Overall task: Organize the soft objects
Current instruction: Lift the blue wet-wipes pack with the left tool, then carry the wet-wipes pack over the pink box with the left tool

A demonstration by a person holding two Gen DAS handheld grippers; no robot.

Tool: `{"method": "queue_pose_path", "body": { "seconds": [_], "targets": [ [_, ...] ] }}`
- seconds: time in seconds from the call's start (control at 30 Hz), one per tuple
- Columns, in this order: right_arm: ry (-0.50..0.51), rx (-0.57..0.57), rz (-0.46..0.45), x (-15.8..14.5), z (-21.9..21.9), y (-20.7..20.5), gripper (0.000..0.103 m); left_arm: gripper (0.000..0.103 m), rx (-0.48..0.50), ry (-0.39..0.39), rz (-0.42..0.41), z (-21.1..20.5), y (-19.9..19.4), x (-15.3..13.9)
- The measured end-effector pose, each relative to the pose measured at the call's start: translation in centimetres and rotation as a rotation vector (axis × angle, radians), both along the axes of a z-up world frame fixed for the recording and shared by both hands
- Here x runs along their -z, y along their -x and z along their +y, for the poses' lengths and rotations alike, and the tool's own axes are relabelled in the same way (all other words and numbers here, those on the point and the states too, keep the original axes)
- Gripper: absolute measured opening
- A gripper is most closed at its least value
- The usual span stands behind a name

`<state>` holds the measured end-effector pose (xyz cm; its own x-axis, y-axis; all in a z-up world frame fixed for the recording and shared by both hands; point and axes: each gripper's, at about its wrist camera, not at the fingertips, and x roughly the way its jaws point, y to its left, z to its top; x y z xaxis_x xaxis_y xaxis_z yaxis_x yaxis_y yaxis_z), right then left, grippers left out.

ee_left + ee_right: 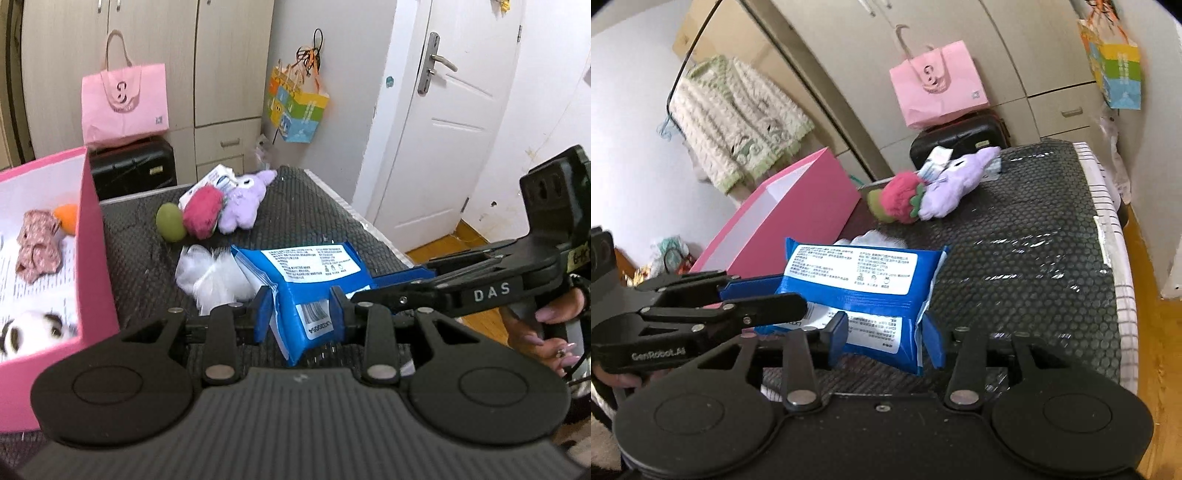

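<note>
A blue wipes pack (pixel 314 273) with a white label is held just above the black bubble mat (pixel 147 280). My left gripper (pixel 300 314) is shut on its near end; in the right wrist view it reaches in from the left (pixel 775 299). My right gripper (pixel 886 341) stands open around the pack's (pixel 857 273) other end, fingers close beside it. A white mesh puff (pixel 210 277) lies behind the pack. Farther back are a green ball (pixel 170 221), a red strawberry plush (pixel 203 216) and a purple plush (pixel 243 203).
An open pink box (pixel 92 240) at the left holds a floral cloth (pixel 37 240), an orange thing (pixel 68 218) and a panda plush (pixel 33 325). Past the mat stand a black suitcase (pixel 133 170) and a pink bag (pixel 123 103). A white door (pixel 443 110) is at the right.
</note>
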<state>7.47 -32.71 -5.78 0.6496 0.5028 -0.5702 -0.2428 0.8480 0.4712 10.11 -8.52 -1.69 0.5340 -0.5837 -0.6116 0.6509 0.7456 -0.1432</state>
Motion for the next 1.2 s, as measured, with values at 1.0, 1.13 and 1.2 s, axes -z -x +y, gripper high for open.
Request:
{"method": "queue_pose_path", "body": {
  "seconds": [1.0,1.13,1.2],
  "targets": [
    [0.25,-0.37,-0.058,-10.1,19.8,0.6,0.067,0.031,-0.107,0.075,0.141,19.5,3.0,-6.6],
    [0.259,-0.377,-0.109,-11.5,21.6,-1.1,0.067,0.031,-0.152,0.075,0.083,20.7,1.7,-7.5],
    [0.261,-0.37,-0.131,-12.0,22.2,-2.1,0.067,0.031,-0.173,0.084,0.064,21.3,0.5,-7.8]
  ]
}}
